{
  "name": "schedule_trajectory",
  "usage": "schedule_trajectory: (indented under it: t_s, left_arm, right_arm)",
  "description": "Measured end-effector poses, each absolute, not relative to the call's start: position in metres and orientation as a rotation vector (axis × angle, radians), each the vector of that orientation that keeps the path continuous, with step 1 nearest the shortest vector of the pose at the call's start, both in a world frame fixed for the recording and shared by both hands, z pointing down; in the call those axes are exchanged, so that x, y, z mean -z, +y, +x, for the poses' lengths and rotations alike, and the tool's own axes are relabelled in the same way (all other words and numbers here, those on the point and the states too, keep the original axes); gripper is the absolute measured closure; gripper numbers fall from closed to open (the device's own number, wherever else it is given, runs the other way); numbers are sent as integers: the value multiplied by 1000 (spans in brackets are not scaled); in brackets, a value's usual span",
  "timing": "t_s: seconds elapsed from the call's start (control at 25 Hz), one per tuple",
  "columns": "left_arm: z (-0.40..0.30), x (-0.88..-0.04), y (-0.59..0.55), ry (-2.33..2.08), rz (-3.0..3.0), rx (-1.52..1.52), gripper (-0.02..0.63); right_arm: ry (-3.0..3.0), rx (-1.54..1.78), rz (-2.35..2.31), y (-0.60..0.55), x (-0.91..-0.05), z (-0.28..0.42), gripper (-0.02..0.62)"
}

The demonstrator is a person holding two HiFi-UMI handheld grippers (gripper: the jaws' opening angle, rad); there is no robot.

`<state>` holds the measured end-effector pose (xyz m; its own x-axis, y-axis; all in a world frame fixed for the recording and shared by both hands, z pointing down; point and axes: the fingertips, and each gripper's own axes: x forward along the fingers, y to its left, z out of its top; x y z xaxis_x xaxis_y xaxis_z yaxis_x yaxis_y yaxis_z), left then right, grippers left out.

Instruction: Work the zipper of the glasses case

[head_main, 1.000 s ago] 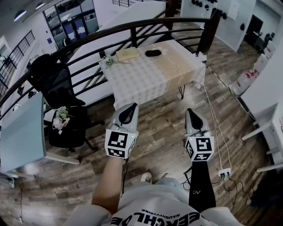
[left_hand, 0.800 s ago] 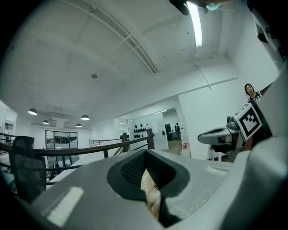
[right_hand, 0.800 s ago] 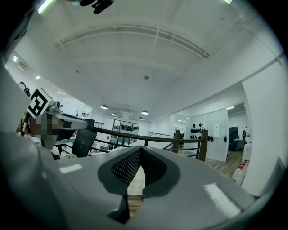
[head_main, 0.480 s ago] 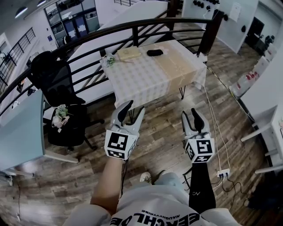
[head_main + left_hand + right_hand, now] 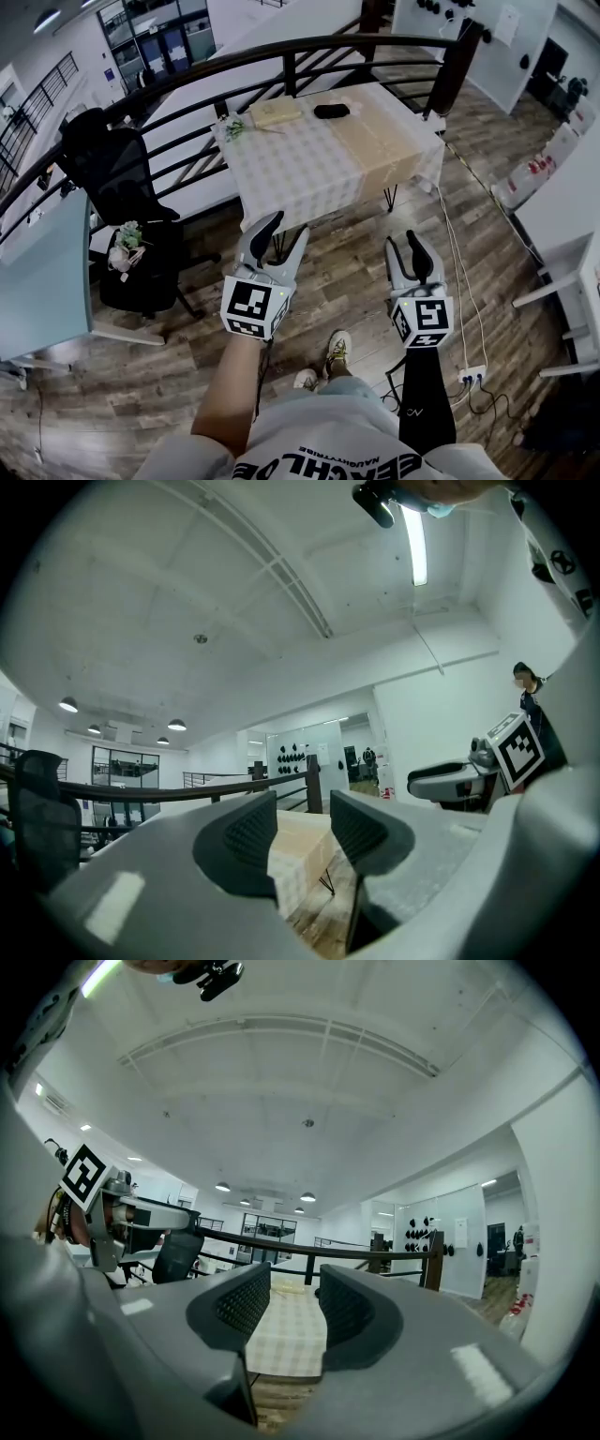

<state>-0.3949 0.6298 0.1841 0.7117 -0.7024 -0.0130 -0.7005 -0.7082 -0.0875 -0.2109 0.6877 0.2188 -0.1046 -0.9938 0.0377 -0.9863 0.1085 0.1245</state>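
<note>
Lying close to the far edge of the bench (image 5: 309, 169), where the checked cloth meets the plain tan one, the glasses case (image 5: 330, 112) shows as a small dark oblong, with a flat tan box (image 5: 274, 113) just beside it toward the far left corner. It looks light, with a shell that is probably stiff enough to hold its shape, so on cloth it would likely slide or turn if the zipper were pulled with nothing bracing it. A sensible hold would be one tool across the body's short sides and the other on the zipper pull, though the pull and the zipper line are too small to make out from here. Neither tool is near it. The left tool (image 5: 284, 232) and the right tool (image 5: 405, 248) hang side by side over the wooden floor (image 5: 356, 281), short of the bench's near edge and pointing toward it. Both have just been spreading their jaws, which now stand wide apart with nothing between them
</note>
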Motion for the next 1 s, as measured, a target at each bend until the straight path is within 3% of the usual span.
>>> schedule_trajectory:
  t_s: [1.0]
  left_arm:
    - [-244,-197,467,1238,-2810,85,319]
  right_arm:
    - [-2367,61,1988,509,-231,-62,406]
